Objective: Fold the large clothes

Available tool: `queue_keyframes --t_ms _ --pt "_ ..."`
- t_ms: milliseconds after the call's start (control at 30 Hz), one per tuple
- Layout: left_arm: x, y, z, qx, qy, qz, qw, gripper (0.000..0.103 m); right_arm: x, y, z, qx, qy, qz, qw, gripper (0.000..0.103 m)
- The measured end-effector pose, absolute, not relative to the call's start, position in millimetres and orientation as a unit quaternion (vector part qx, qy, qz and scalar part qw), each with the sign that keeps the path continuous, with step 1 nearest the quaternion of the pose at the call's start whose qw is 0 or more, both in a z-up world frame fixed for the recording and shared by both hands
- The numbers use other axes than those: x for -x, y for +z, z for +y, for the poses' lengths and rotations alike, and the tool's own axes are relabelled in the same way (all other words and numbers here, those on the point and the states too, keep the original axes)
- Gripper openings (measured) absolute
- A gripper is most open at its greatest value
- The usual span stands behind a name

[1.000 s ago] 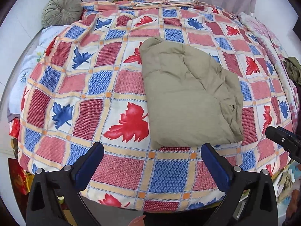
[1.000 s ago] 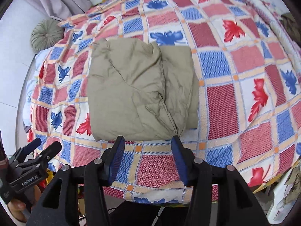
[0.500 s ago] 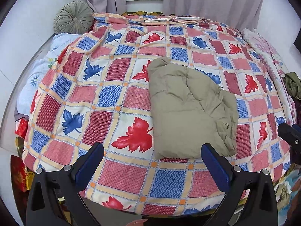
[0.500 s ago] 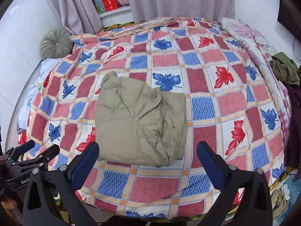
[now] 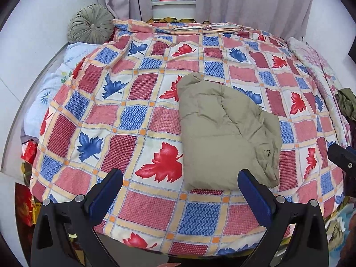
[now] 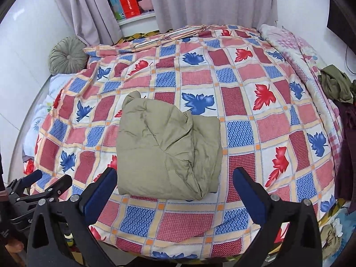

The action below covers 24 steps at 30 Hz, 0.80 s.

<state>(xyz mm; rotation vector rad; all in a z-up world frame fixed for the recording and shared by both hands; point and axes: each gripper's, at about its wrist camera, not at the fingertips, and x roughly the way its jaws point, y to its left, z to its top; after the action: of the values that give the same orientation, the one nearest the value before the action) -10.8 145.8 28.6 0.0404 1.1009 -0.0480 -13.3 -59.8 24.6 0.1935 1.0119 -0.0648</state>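
The olive jacket [image 6: 166,151] lies folded into a thick packet on the bed [image 6: 267,122], near the front edge, with both tools above it and apart from it. The right tool [image 6: 174,189] stands wide open with nothing between its blue pads, and the left tool [image 5: 180,193] is also wide open and empty.

The main risk, in my judgement, is that the packet opens again by itself. The fabric looks padded and springy, so the top layer may lift and slide off. On the right side the lower layer sticks out from under the upper one, so the fold is not even and a light pull there could drag it apart. The quilt [image 5: 155,204] under it is soft and puffy, not a firm base, and it can shift with the jacket if a tool pushes down. The packet is close to the bed edge, so a careless push toward the front could send it off.

The jacket is matte, with soft stitched channels and many small wrinkles; its shape is roughly a rectangle with one pointed corner at the far side. A small dark detail near its right edge may be a zipper or a snap, but I cannot tell. The quilt has a checked print with red and blue leaves. A round pleated cushion [image 5: 91,24] sits at the far left corner.
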Motion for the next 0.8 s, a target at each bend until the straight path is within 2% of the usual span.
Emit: queue_keyframes --t_ms 800 --pt "13.1 30.2 144.1 -0.018 -0.021 0.523 0.852 0.103 11.3 26.1 -63.8 -0.092 -0.028 0.486 0.869 0.103"
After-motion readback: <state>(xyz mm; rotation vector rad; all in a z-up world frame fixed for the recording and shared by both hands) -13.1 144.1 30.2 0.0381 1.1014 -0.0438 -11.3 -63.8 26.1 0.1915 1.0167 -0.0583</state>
